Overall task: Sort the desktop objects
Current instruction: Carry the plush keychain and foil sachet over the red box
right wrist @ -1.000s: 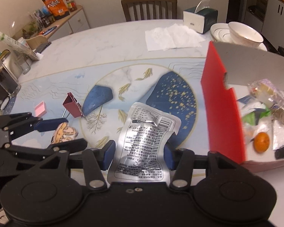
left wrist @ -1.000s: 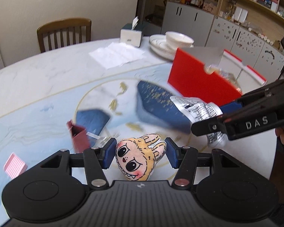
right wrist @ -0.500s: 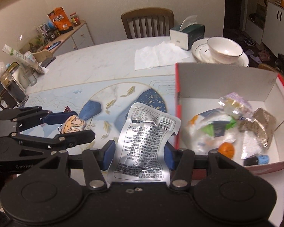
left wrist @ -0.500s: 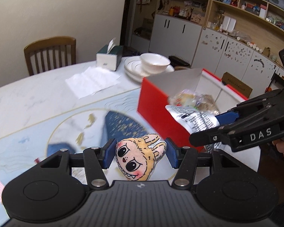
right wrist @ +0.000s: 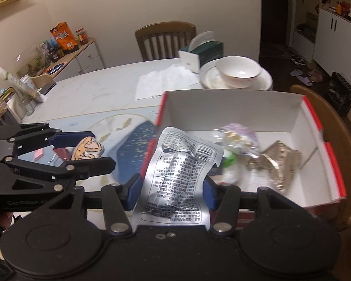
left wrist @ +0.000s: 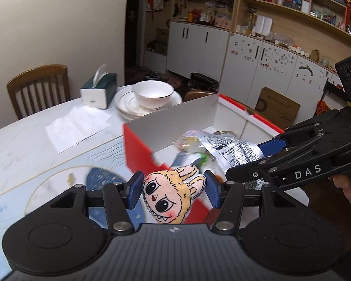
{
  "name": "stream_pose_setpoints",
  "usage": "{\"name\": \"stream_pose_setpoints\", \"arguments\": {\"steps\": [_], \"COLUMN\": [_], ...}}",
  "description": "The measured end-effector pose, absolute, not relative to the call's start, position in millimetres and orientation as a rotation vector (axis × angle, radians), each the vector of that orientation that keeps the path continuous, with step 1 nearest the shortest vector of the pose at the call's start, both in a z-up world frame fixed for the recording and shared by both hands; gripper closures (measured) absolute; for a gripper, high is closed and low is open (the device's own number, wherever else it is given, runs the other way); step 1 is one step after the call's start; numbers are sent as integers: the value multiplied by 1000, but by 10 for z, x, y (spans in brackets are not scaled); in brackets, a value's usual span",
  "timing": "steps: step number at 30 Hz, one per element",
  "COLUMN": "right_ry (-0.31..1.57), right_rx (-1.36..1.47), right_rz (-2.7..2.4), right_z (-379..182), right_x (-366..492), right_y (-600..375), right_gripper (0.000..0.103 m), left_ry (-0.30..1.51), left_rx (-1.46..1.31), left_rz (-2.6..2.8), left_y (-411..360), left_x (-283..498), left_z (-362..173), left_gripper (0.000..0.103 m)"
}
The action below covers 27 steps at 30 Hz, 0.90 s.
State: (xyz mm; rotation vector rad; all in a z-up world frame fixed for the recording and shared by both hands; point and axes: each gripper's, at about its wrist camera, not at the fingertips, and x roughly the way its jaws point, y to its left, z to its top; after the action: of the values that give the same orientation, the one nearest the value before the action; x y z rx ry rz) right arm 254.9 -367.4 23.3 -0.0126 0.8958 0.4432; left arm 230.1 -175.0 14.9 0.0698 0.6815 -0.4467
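Marble bench (left wrist: 23, 145), dining room behind. Left claw (left wrist: 173, 187) pinches yellow cartoon-face plush toy (left wrist: 173, 193), near red box wall. Right claw (right wrist: 170, 187) pinches crinkly silver foil packet (right wrist: 177, 175), over red-and-white cardboard box (right wrist: 234, 103). Tip: get both fully over box, then let go. Right view shows box bottom better.

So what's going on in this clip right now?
A person is clearing a table with a handheld gripper in each hand. The left gripper is shut on a small plush toy; the right gripper is shut on a crumpled silver foil packet. Both are held in the air at the near edge of a red box that already holds wrappers. Nothing has been dropped in yet.
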Motion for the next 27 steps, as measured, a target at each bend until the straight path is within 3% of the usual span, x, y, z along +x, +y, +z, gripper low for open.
{"name": "stream_pose_setpoints", "arguments": {"steps": [27], "right_ry": [873], "right_rx": [-64], "right_rz": [296], "right_z": [31], "right_x": [3139], "right_y": [-4559], "right_gripper": [50], "left_ry": [706], "left_rx": [224], "left_rz": [-537], "left_y": [-2798], "left_x": [2925], "left_z": [-20], "left_gripper": [49]}}
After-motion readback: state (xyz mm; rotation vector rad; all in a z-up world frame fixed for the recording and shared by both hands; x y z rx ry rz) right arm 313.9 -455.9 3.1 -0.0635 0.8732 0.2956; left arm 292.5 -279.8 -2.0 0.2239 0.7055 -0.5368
